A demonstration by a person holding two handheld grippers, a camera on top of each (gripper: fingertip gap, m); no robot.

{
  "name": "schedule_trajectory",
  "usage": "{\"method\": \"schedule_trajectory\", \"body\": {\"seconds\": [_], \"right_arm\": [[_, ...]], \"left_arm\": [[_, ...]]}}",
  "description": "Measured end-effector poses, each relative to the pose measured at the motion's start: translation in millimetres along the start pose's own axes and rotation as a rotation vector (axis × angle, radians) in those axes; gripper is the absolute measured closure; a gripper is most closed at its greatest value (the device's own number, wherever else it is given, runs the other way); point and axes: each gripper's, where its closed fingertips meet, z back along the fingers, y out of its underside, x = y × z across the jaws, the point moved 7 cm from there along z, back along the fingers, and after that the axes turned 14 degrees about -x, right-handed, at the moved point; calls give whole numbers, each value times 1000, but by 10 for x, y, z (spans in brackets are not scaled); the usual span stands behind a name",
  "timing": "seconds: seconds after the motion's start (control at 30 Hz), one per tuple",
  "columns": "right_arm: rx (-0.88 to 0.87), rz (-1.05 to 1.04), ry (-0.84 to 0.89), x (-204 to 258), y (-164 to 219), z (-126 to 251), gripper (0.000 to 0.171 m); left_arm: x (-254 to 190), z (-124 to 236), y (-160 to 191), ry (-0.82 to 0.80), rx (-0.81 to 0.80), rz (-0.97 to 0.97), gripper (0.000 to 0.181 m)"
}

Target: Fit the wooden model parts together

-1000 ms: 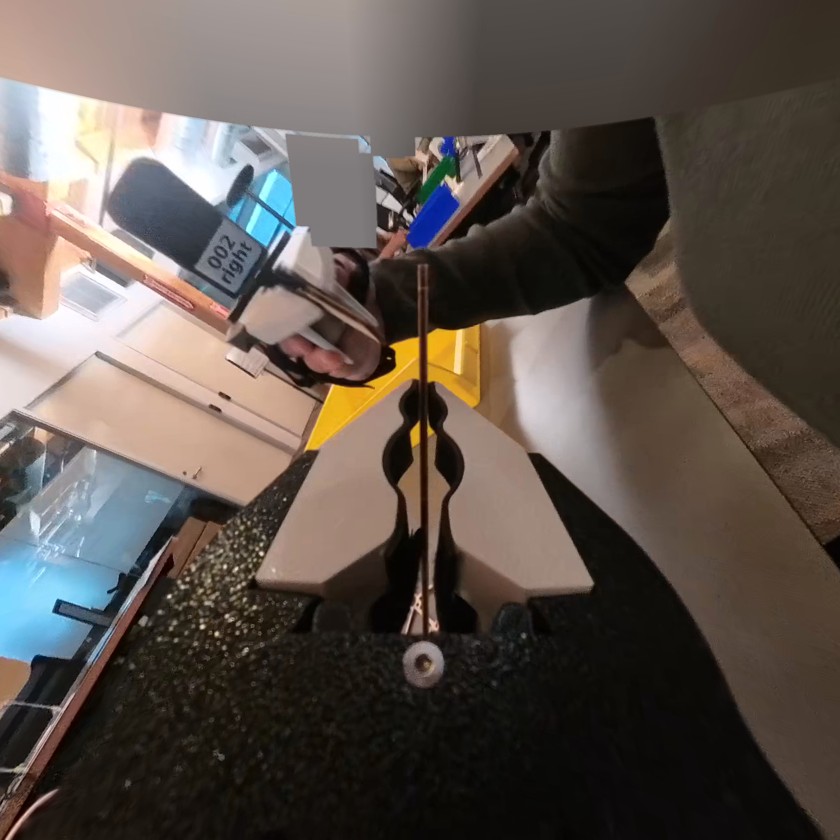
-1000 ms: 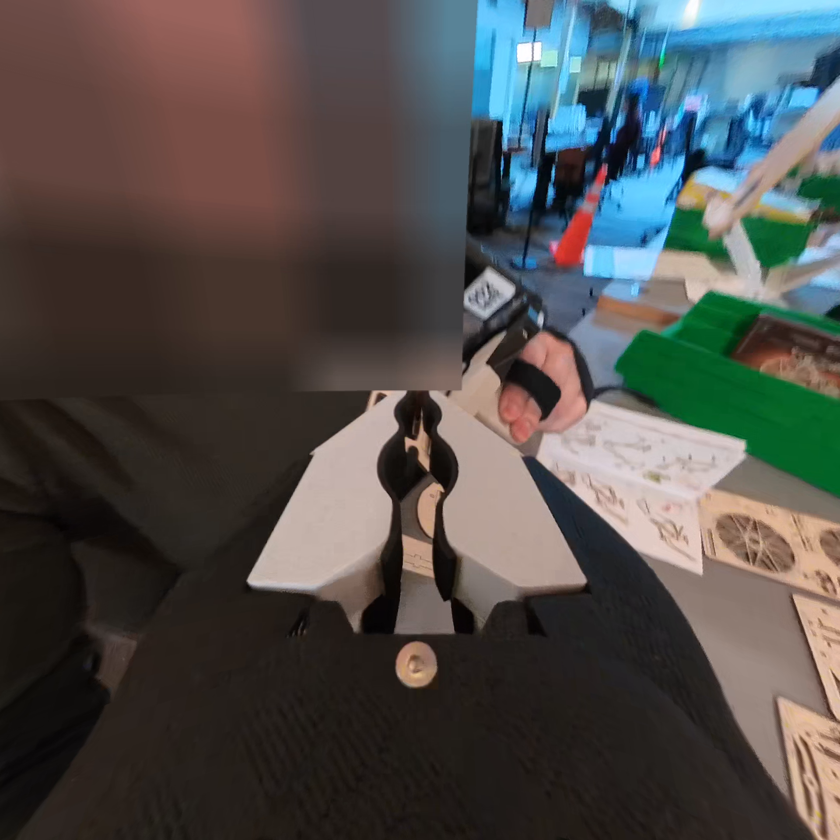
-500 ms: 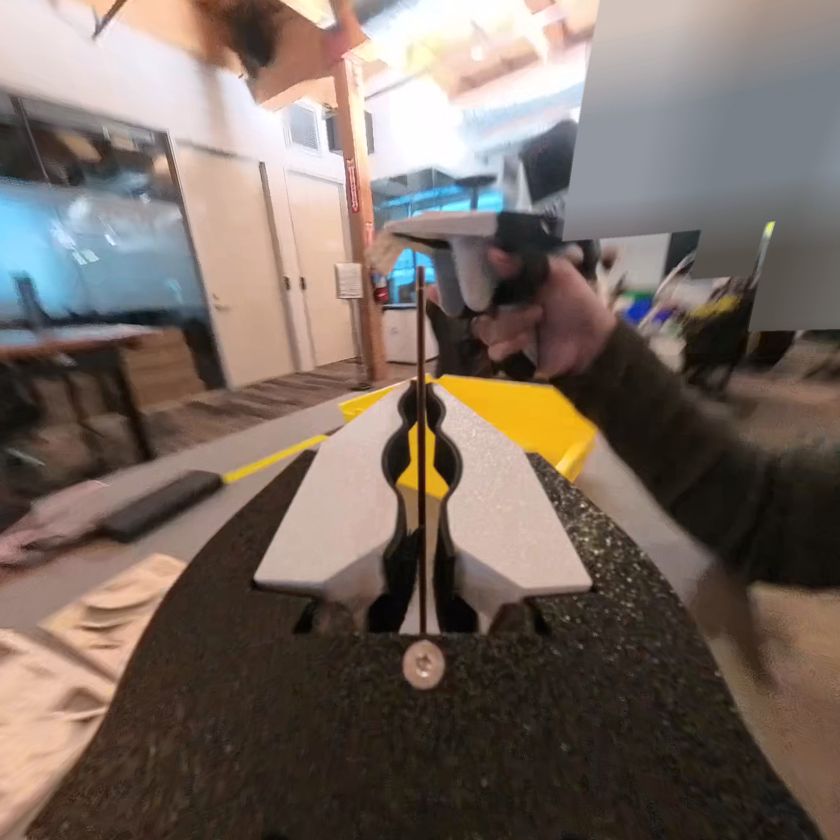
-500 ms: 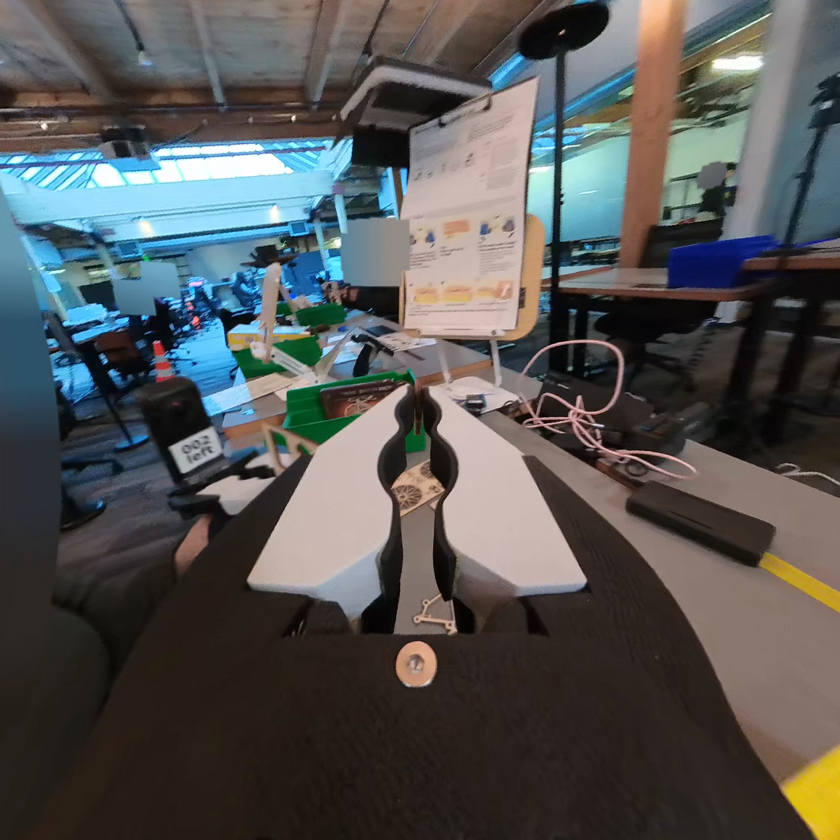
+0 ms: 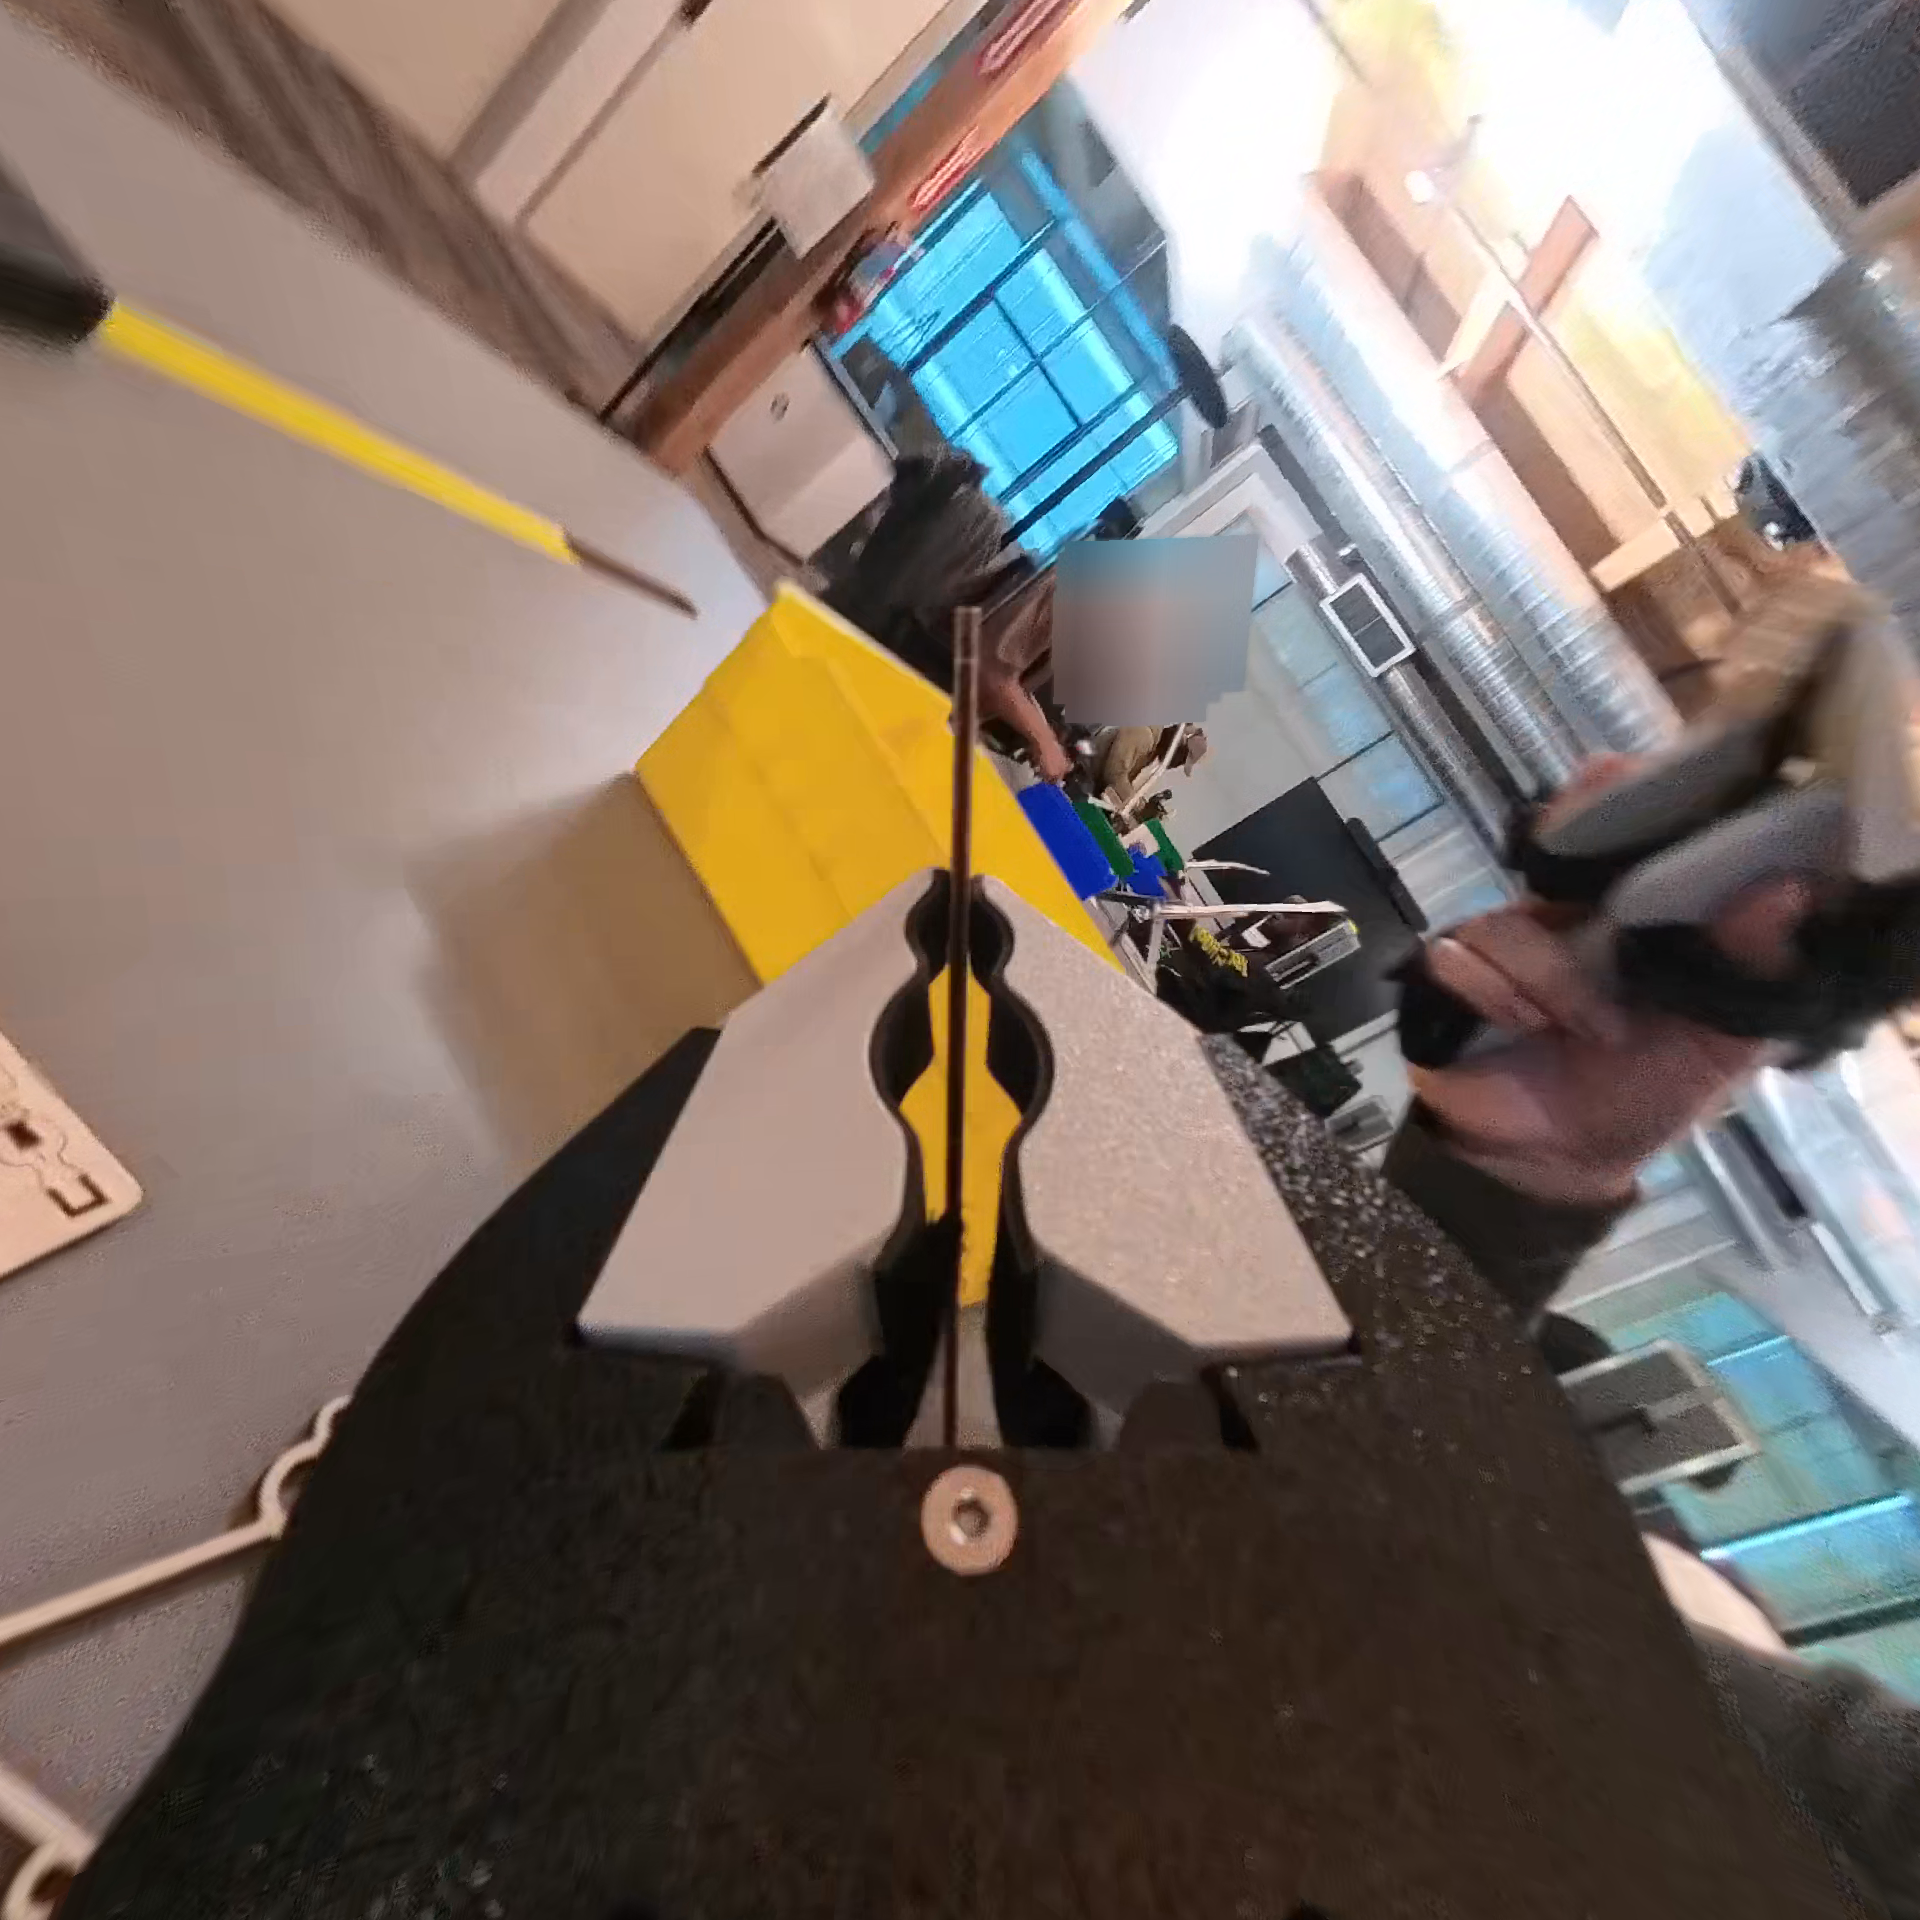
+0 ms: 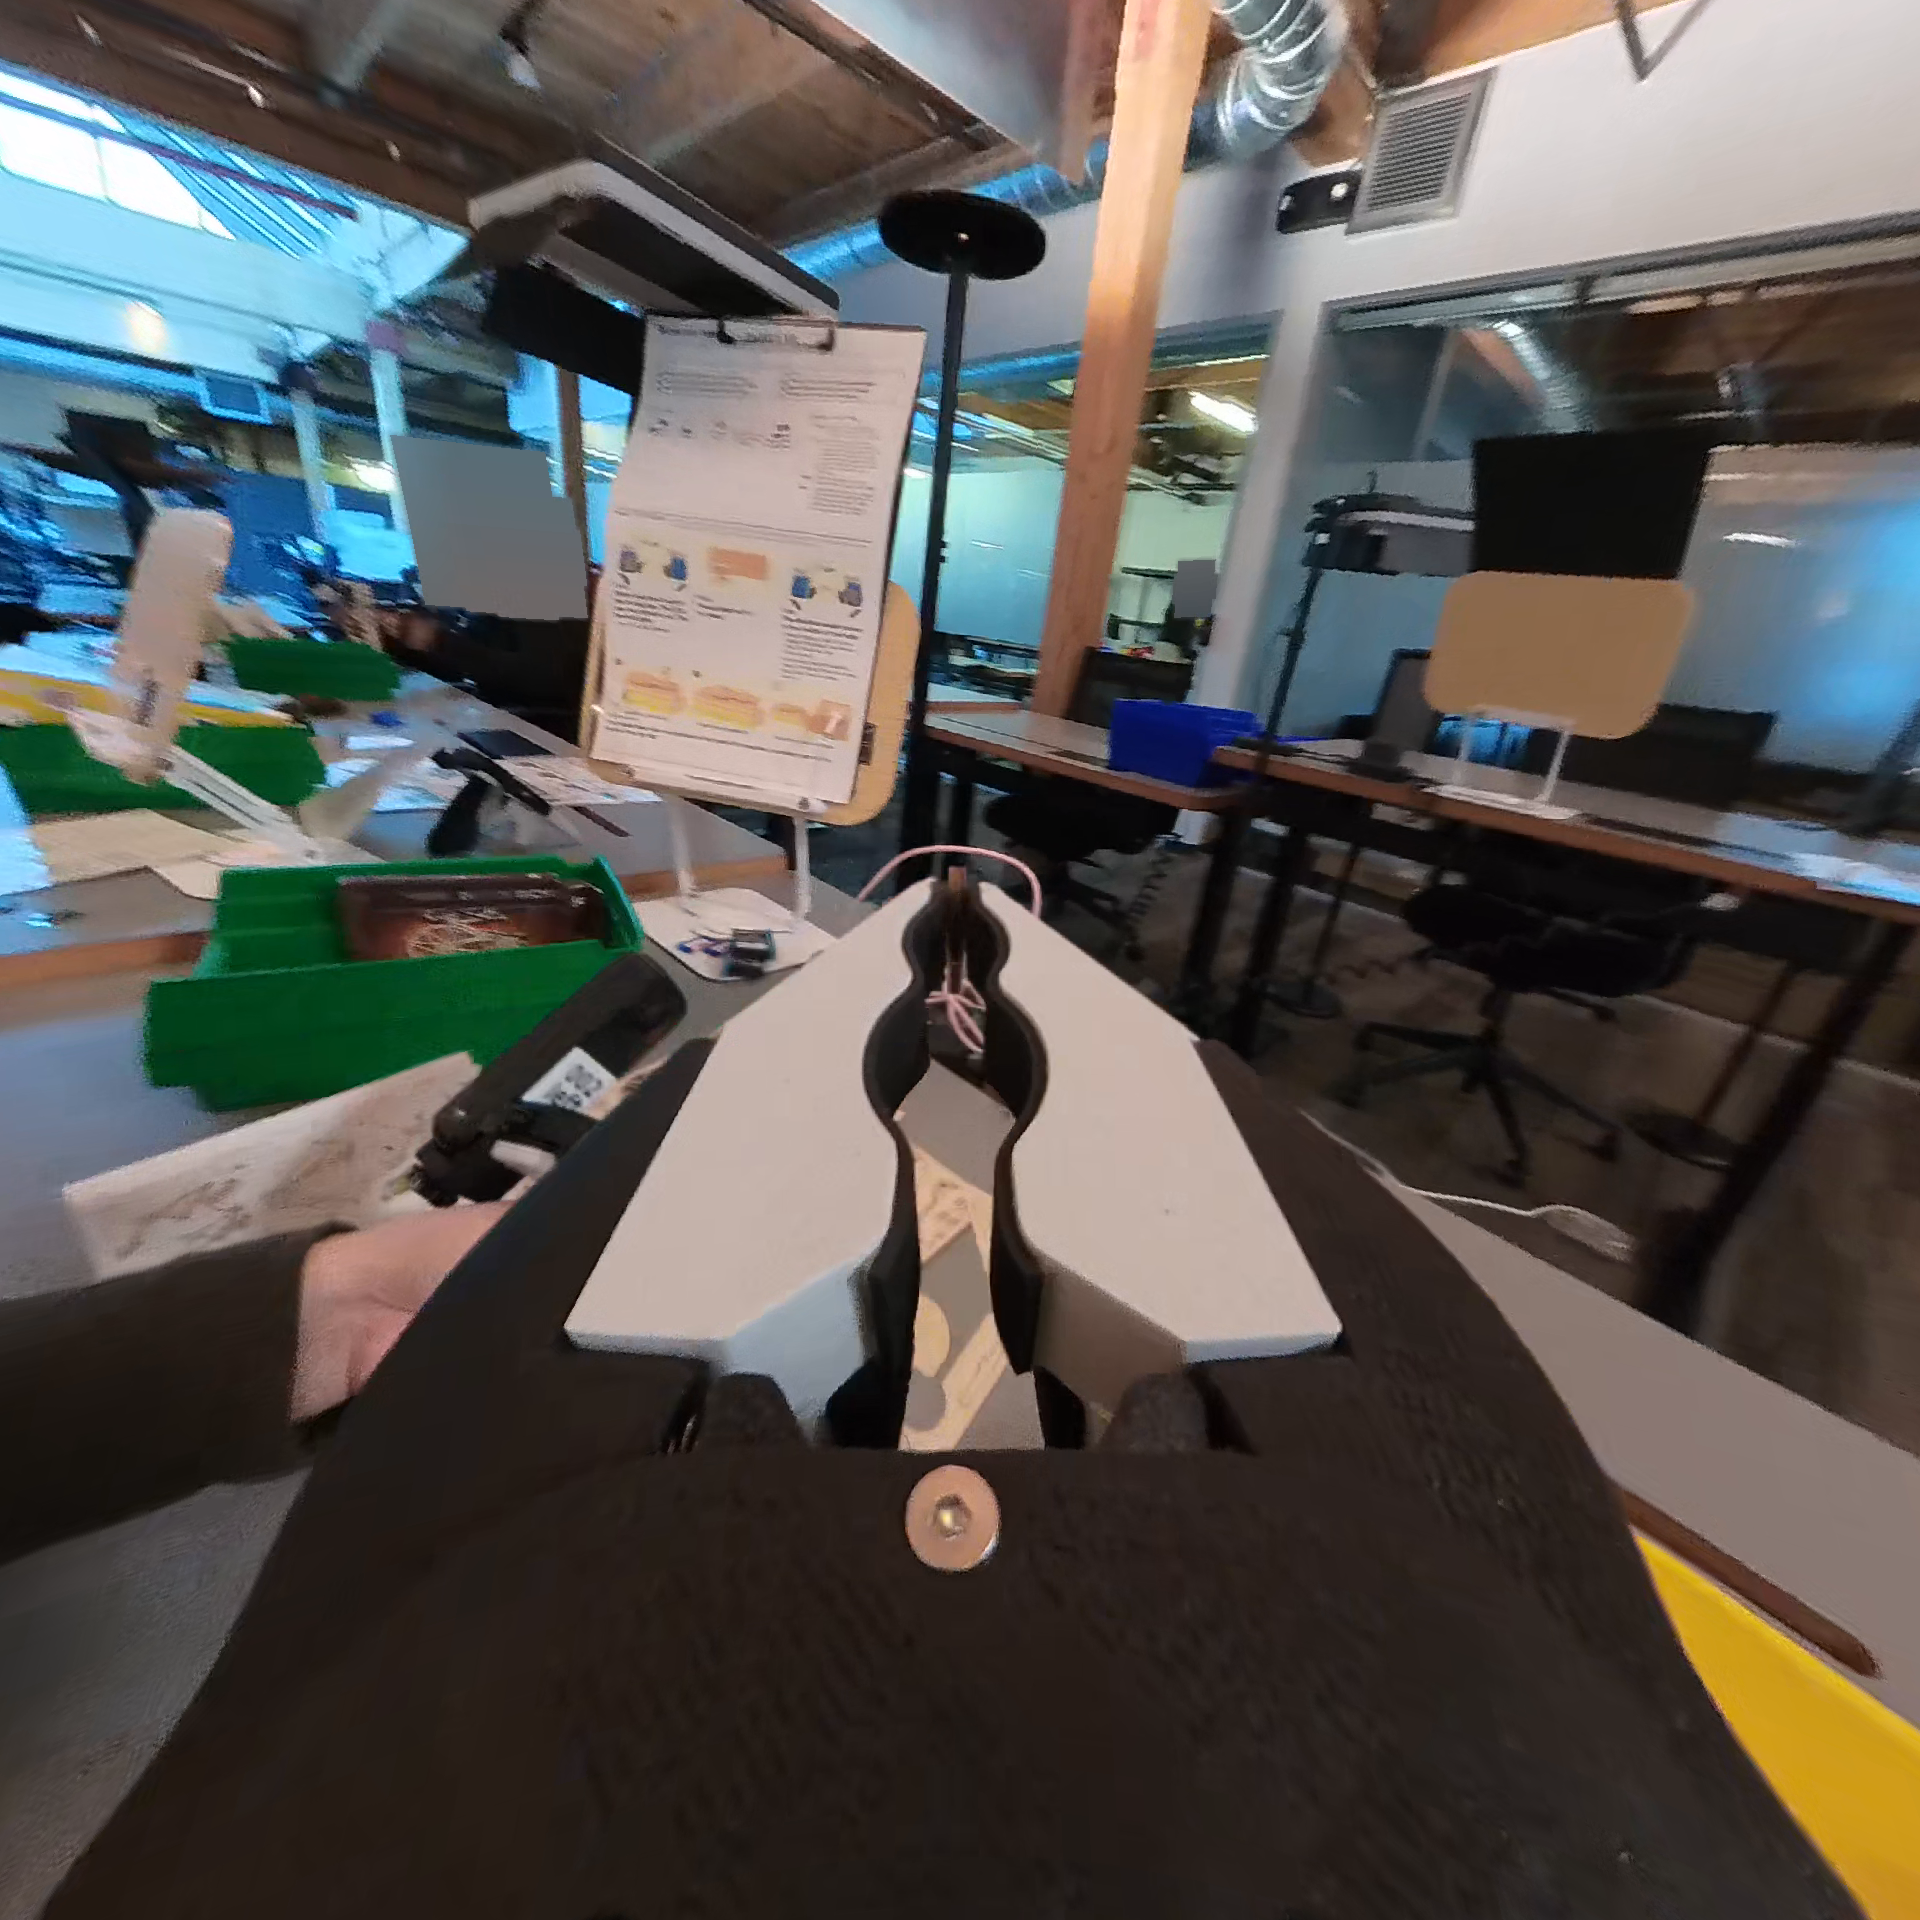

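My left gripper point(image 5: 961, 888) is shut on a thin dark strip point(image 5: 964, 748), seen edge-on, that runs between the fingers and sticks out past the tips. My right gripper point(image 6: 956, 899) is shut, its tips together; I cannot tell if anything small is pinched there. In the left wrist view the right gripper point(image 5: 1704, 883) is blurred, in a hand at the right. In the right wrist view the left gripper point(image 6: 561, 1070) sits low left in a hand point(image 6: 384, 1299). A wooden parts sheet point(image 6: 951, 1288) lies on the table under my right fingers; another sheet point(image 5: 42, 1174) shows at the left edge.
A yellow bin point(image 5: 821, 821) stands just beyond my left fingertips on the grey table point(image 5: 312, 831). A green bin point(image 6: 343, 997) holding a brown box, a printed sheet point(image 6: 249, 1174) and a clipboard on a stand point(image 6: 748, 603) are at left. A white cut-out frame point(image 5: 156, 1558) lies low left. The gap from one gripper's tips to the other's is roughly 20 cm.
Both grippers have swung and rolled, so both views have turned. The left gripper still holds the thin strip. In the left view the right gripper has shifted from the centre to the right.
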Motion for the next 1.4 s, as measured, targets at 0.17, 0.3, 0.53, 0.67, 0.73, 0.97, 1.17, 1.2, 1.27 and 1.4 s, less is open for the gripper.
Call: {"method": "schedule_trajectory", "body": {"seconds": [0.17, 0.3, 0.53, 0.67, 0.73, 0.97, 1.17, 1.2, 1.27, 1.4], "right_arm": [[-4, 36, 9, 1, -69, 47, 170], [-12, 52, 13, -12, -108, 81, 171], [25, 162, 93, 47, -138, 70, 170], [24, 259, 104, 206, -185, 36, 170], [22, 298, 105, 269, -182, 9, 170], [-53, 391, 99, 471, -158, -90, 171], [-42, 263, -49, 815, 239, -314, 170], [-33, 193, -89, 878, 381, -337, 171], [-47, -27, -133, 957, 660, -346, 170], [-76, -533, -233, 1062, 1078, -364, 170]], "left_arm": [[492, -249, 263, -157, 73, 79, 181], [601, -325, 390, -194, 117, 47, 180], [662, -324, 388, -400, 203, -434, 142], [452, -307, 315, -391, 190, -681, 115], [412, -273, 254, -406, 210, -790, 106], [79, 323, -122, -342, -15, -1022, 97], [-274, 1234, 85, -133, -42, -931, 106], [-309, 1349, 133, -109, -31, -948, 107], [-330, 1517, 182, -94, -17, -986, 111], [-182, 1714, 202, -120, 39, -1016, 108]]}}
